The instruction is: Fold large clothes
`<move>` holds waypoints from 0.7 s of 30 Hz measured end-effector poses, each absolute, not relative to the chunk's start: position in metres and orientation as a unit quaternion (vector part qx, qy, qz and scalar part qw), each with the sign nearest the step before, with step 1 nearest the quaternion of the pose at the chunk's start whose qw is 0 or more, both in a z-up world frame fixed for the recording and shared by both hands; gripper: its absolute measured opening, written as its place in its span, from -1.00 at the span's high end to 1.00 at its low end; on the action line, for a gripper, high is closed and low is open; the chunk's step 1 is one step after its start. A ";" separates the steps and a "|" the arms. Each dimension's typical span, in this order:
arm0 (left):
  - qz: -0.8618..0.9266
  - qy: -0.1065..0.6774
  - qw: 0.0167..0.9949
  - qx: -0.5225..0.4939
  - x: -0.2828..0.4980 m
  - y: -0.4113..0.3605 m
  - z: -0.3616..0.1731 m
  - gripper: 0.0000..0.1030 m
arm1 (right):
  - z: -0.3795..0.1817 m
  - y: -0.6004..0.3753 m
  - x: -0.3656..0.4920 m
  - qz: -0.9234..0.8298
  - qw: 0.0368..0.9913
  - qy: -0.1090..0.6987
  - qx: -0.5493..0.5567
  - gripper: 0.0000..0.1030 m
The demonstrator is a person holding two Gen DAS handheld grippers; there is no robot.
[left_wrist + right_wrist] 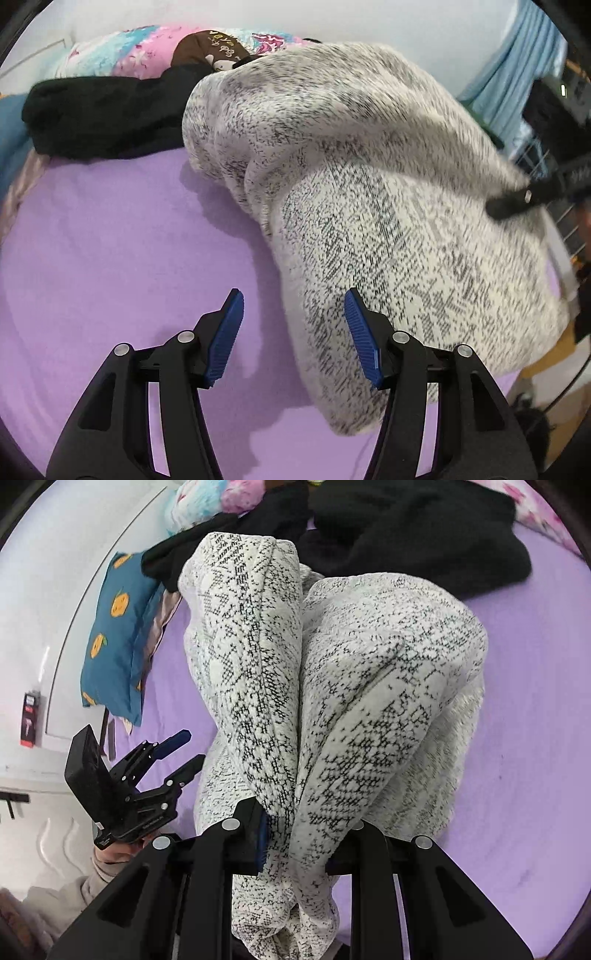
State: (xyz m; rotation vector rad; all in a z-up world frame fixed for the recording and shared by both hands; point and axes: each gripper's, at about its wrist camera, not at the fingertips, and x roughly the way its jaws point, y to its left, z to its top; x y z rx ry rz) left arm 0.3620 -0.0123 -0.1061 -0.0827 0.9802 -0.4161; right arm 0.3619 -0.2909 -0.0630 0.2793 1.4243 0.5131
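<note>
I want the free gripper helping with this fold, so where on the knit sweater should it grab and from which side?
Grip the sweater's lower edge near the open left gripper, coming in from the bare purple sheet. That edge lies flat and free; the right gripper already pinches the bunched end.

White wall (369, 22), purple-sheeted bed (110, 240), light blue curtain (517, 62)

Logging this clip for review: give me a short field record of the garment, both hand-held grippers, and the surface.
garment: black-and-white knit sweater, bunched and partly lifted
right hand-held gripper: shut on the sweater
left hand-held gripper: open, empty, beside the sweater's edge
surface: purple bed sheet
background: black clothes, blue pillow
</note>
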 end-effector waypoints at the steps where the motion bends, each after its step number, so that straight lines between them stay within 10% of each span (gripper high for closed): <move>1: -0.204 0.468 0.858 -0.052 0.366 -0.014 -0.108 -0.07 | -0.069 -0.300 0.360 0.229 0.718 0.643 0.136 0.62; 13: -0.267 0.482 0.834 -0.016 0.375 -0.067 -0.137 -0.05 | -0.147 -0.372 0.336 0.189 0.703 0.653 0.210 0.53; 21: -0.250 0.465 0.849 0.028 0.358 -0.072 -0.139 -0.04 | -0.112 -0.347 0.338 0.124 0.734 0.653 0.136 -0.10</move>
